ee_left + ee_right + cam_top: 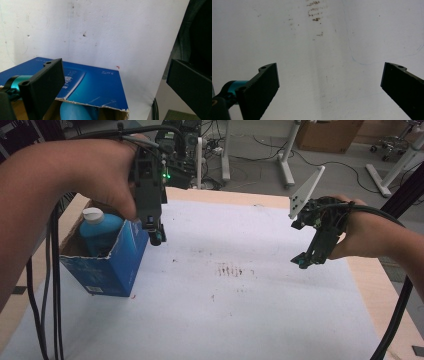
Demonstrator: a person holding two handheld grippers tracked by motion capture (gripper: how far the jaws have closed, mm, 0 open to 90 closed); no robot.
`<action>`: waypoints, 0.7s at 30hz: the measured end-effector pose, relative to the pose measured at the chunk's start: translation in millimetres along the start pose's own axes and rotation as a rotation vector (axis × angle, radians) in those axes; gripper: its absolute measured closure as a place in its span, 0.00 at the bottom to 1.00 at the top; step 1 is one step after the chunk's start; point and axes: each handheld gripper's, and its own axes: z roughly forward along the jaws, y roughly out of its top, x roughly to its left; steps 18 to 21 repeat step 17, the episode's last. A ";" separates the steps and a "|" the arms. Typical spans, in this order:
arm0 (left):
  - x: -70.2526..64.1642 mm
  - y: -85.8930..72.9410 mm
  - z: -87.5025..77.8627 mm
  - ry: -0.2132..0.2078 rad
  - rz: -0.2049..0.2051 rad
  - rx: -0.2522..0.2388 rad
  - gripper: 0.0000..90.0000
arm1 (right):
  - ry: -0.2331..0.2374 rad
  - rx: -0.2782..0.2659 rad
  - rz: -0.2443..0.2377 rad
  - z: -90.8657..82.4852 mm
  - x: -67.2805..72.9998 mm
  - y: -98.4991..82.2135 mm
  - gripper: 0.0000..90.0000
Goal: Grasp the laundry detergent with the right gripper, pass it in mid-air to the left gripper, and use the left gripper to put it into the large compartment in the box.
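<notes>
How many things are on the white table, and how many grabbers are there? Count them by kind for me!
Blue cardboard box: 1
Blue bottle with a white cap, standing inside the box: 1
Grippers: 2, the left gripper and the right gripper, both open
Total: 4

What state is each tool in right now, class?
Left tool: open, holding nothing, over the blue box.
Right tool: open, holding nothing, above the white table cover.
</notes>
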 end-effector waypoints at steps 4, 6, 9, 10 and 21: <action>0.0 1.0 1.2 -0.002 -0.002 0.005 0.02 | -0.001 -0.001 0.003 0.1 -0.9 -0.7 0.01; -0.6 1.4 1.1 -0.004 0.002 0.000 0.02 | 0.003 -0.001 0.004 0.4 -1.4 -0.9 0.01; -0.9 1.6 0.9 -0.001 0.002 -0.002 0.02 | 0.006 0.000 0.012 0.6 -3.0 -1.9 0.01; -0.7 1.6 1.0 -0.002 0.002 -0.001 0.02 | 0.005 0.003 0.014 0.9 -3.3 -2.0 0.01; -0.6 2.3 1.1 0.001 0.003 0.003 0.02 | 0.005 0.011 0.010 1.9 -3.7 -1.3 0.01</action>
